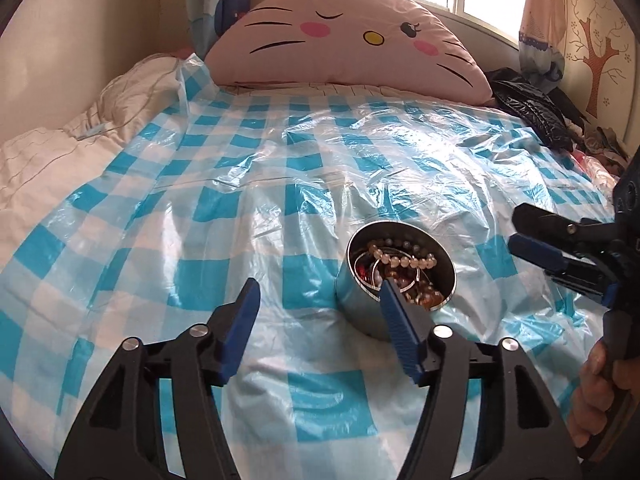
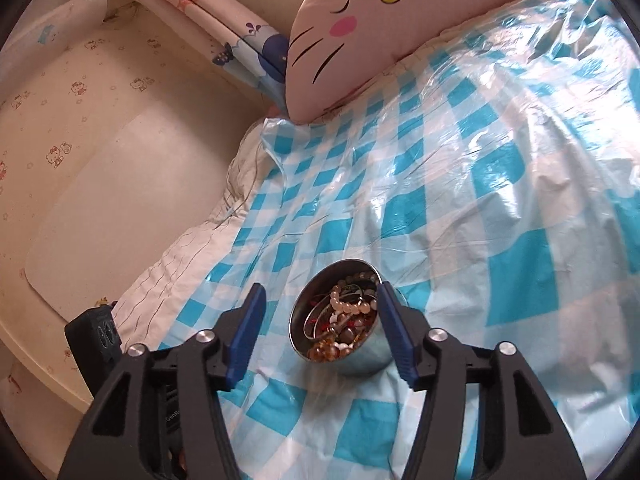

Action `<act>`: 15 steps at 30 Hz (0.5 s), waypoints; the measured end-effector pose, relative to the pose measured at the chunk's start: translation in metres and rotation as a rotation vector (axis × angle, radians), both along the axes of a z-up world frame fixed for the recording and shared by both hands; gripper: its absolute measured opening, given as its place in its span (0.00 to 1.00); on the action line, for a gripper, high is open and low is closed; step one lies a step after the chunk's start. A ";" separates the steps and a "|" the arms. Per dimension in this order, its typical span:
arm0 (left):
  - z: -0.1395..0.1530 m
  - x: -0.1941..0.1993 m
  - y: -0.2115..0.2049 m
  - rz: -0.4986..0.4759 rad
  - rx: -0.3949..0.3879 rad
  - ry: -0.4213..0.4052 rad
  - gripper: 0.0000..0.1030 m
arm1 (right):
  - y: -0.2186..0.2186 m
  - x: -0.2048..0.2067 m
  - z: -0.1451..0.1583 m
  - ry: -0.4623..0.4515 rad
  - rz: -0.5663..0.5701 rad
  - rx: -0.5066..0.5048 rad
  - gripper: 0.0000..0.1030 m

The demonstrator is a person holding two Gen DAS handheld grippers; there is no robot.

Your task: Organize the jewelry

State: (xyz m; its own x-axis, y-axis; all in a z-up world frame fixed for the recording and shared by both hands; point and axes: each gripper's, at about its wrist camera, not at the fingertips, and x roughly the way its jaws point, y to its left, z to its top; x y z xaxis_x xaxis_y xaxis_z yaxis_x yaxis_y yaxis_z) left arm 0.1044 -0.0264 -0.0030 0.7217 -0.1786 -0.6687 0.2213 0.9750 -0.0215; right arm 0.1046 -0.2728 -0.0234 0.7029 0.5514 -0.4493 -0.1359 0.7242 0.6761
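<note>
A round metal tin (image 1: 356,304) stands on the checked sheet, filled with bead bracelets and rings (image 1: 404,264). My left gripper (image 1: 320,286) is open just in front of the tin with nothing between its blue pads. Its right finger (image 1: 400,320) overlaps the tin's near rim in this view. My right gripper (image 1: 518,228) is to the right of the tin, apart from it. In the right wrist view my right gripper (image 2: 322,290) is open, and the tin (image 2: 360,364) with the jewelry (image 2: 344,320) lies just beyond its fingers.
A blue-and-white checked plastic sheet (image 1: 280,184) covers the bed. A pink cat-face pillow (image 1: 344,40) leans at the head. A white quilt (image 1: 60,152) lies at the left, dark clothes (image 1: 532,108) at the far right. A hand (image 1: 592,392) holds the right gripper's handle.
</note>
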 end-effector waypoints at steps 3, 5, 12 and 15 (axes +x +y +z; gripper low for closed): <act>0.006 -0.035 0.010 0.016 0.030 -0.015 0.78 | 0.002 -0.046 0.013 -0.025 -0.092 -0.129 0.85; 0.009 -0.057 0.019 0.023 0.025 -0.011 0.83 | 0.001 -0.075 0.018 -0.030 -0.145 -0.187 0.92; 0.016 -0.110 0.035 0.030 -0.012 -0.005 0.93 | 0.009 -0.142 0.029 0.022 -0.255 -0.437 0.93; 0.015 -0.124 0.028 0.027 0.020 -0.022 0.93 | 0.011 -0.160 0.031 0.021 -0.253 -0.465 0.93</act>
State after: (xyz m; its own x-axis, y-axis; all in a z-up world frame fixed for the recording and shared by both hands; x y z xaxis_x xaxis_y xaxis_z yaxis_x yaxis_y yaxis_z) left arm -0.0193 0.0019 0.0117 0.7405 -0.1458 -0.6560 0.1954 0.9807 0.0026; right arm -0.0554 -0.2620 0.0080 0.7763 0.1047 -0.6215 0.0921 0.9567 0.2763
